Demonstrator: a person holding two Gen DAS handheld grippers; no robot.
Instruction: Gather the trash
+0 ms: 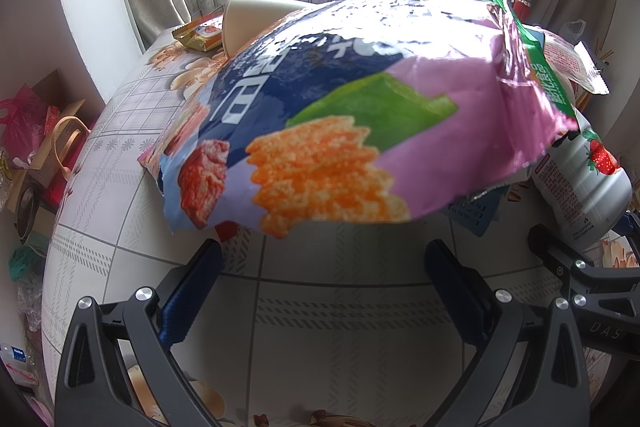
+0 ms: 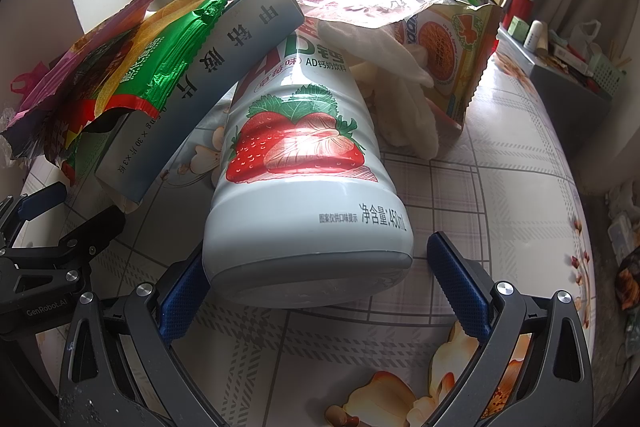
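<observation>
Two sets of tongs work a floral-patterned worktop [image 2: 500, 187] strewn with litter; the left tongs [image 1: 320, 279] stand wide apart and hold nothing, just short of one large purple snack bag [image 1: 360, 99] lying crumpled mid-worktop; the right tongs [image 2: 316, 275] are likewise spread wide, straddling the base of one strawberry milk bottle [image 2: 304, 155] lying on its side, the left pad at its base and the right pad apart; one grey medicine box [image 2: 192, 83] leans on the bottle; one green wrapper [image 2: 160, 59] drapes over the box; one orange packet [image 2: 452, 59] stands open towards the far edge, white wadding [image 2: 400, 99] spilling from its mouth; one pale paper cup [image 1: 248, 19] sits behind the bag.
</observation>
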